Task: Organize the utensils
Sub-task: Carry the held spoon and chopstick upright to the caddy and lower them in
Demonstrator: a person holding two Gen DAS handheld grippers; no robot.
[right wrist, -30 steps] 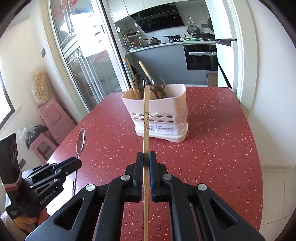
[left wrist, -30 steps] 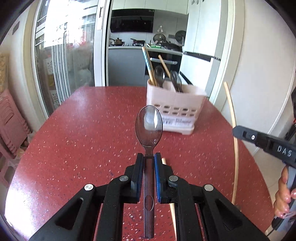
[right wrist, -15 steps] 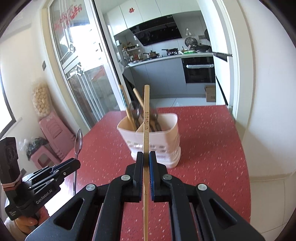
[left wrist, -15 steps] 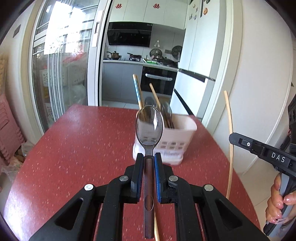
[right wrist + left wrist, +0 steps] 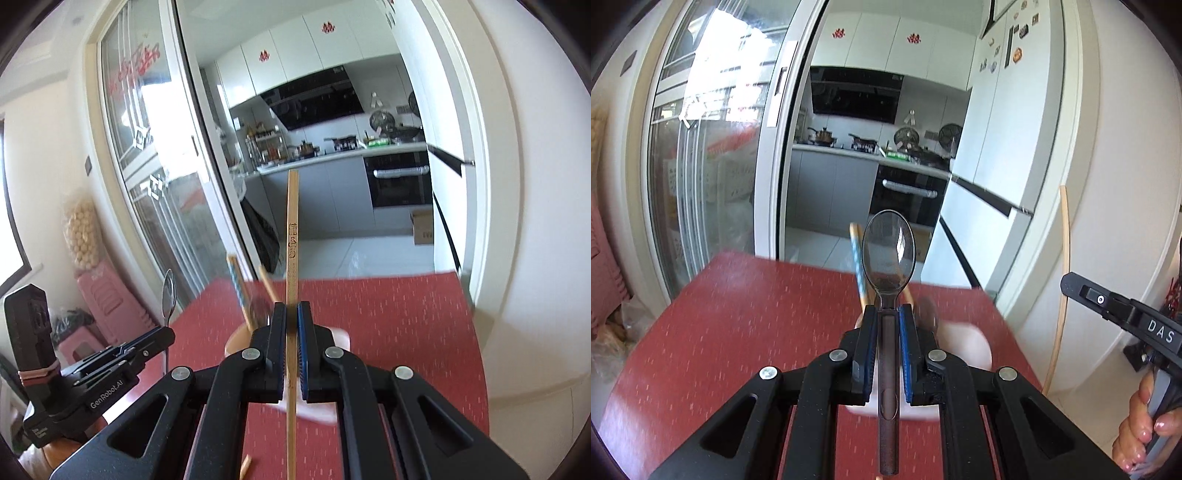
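left gripper clamped on a spoon by the handle, bowl pointing far and up along the fingers. right gripper pinched tight on a bamboo chopstick, long axis likewise running away from the camera, far tip up. pale utensil caddy sitting on the red table, just beyond and below both sets of fingertips, blurred and largely hidden behind the jaws; already holding a blue-patterned chopstick and other handles leaning out of the top. in the left view, caddy a touch right of the spoon; in the right view, a touch left of the held chopstick, so roughly between the two grippers, neither clearly nearer. probably needs each utensil tipped end-down over the opening before release.

compared with a second ago: caddy lower in both views and closer under the fingers, more kitchen and less tabletop showing, both grips unchanged. a loose chopstick lying near on the table.
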